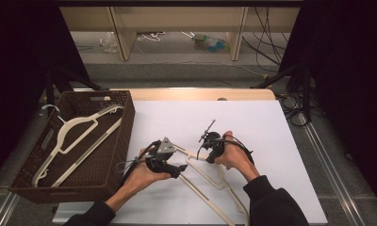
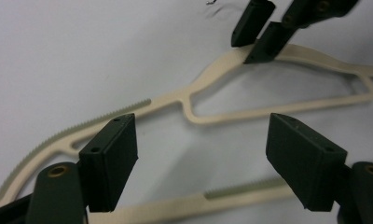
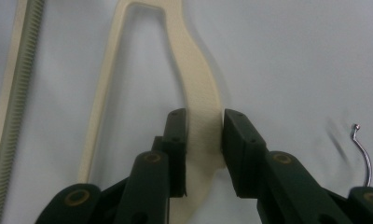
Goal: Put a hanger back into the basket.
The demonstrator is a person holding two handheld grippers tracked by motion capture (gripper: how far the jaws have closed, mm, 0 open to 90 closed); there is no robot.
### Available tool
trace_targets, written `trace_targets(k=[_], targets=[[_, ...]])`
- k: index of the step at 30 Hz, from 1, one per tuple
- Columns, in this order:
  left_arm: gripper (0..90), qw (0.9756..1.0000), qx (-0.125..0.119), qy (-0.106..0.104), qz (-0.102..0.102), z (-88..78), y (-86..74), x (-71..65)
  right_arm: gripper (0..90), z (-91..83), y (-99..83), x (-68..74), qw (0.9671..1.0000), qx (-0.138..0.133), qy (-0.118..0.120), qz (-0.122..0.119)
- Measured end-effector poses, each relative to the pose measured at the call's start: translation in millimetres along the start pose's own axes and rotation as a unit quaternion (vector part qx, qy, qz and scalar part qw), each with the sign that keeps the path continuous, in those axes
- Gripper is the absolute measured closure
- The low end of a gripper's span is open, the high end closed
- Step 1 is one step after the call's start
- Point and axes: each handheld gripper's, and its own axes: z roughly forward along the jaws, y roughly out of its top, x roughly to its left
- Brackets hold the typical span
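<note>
No readable text, labels or numbers.

We see one hanger (image 1: 210, 176) lying on the table (image 1: 271, 127) near its front edge, another hanger (image 1: 78, 136) in the basket (image 1: 123, 141) at its left edge.

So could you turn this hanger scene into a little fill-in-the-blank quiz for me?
1. The right gripper is shut on the cream ____ on the table.
2. The left gripper has its jaws ____ above it.
3. Another hanger lies inside the brown ____.
4. The white table carries ____ hanger.

Missing words: hanger; open; basket; one
</note>
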Motion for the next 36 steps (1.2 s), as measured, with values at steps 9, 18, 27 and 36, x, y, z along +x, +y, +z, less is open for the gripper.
trace_targets(k=[9, 18, 27, 36], targets=[[28.5, 0.9988, 0.031, 0.011, 0.037, 34.9, 16.4, 5.5, 71.5, -3.2, -0.2, 2.6, 1.0, -0.004, -0.001, -0.003], [33.1, 0.9963, 0.053, -0.029, 0.061, 52.0, 24.0, 11.8, 71.6, -4.7, 0.7, 5.3, 1.0, -0.005, 0.001, -0.003], [43.3, 0.9976, 0.022, -0.052, 0.039, 67.9, 22.9, 2.0, 71.6, -5.2, 1.2, 5.1, 0.9998, -0.002, -0.005, -0.017], [57.7, 0.9871, 0.061, -0.071, 0.13, 60.3, 24.7, 10.3, 71.6, -6.3, 1.4, 5.9, 0.9998, -0.002, -0.003, -0.02]])
